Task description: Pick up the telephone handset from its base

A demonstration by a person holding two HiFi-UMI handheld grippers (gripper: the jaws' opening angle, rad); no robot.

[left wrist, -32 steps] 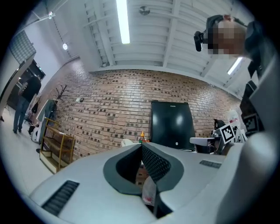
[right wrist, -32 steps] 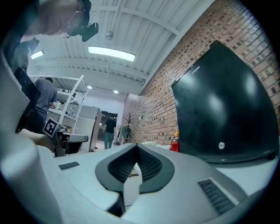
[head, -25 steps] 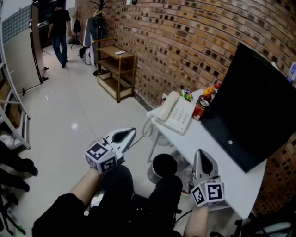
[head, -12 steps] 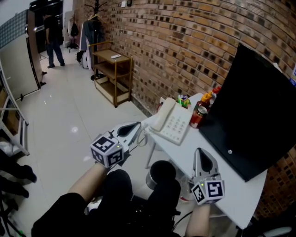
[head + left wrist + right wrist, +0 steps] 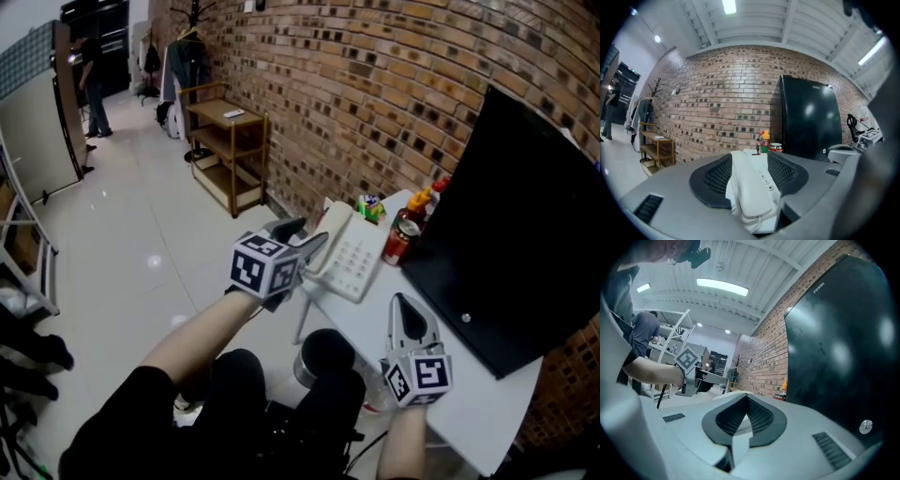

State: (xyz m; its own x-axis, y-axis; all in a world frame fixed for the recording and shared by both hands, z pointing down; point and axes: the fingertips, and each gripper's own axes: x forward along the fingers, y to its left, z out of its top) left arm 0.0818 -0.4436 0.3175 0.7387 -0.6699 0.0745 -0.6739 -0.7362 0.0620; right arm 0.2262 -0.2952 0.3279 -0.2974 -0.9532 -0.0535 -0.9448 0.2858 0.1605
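Observation:
A white telephone [image 5: 356,255] sits at the near-left end of the white table [image 5: 459,380], its handset [image 5: 327,234] resting on the base's left side. My left gripper [image 5: 304,236] is level at the table's end, right in front of the handset. In the left gripper view the handset [image 5: 744,185] lies between the jaws of the left gripper [image 5: 750,158]; they are opening and the pads do not press on it. My right gripper [image 5: 404,302] hovers over the table's near part, shut and empty, with its tips meeting in the right gripper view [image 5: 746,397].
A large black panel [image 5: 516,206] leans on the brick wall along the table's right. A red can [image 5: 404,240], sauce bottles [image 5: 424,199] and a green packet [image 5: 372,205] stand behind the phone. A black bin [image 5: 328,349] sits under the table; a wooden shelf [image 5: 230,141] stands farther back.
My left gripper has swung right and forward from over the floor to the phone, and its jaws have parted. The right gripper has crept slightly forward over the table.

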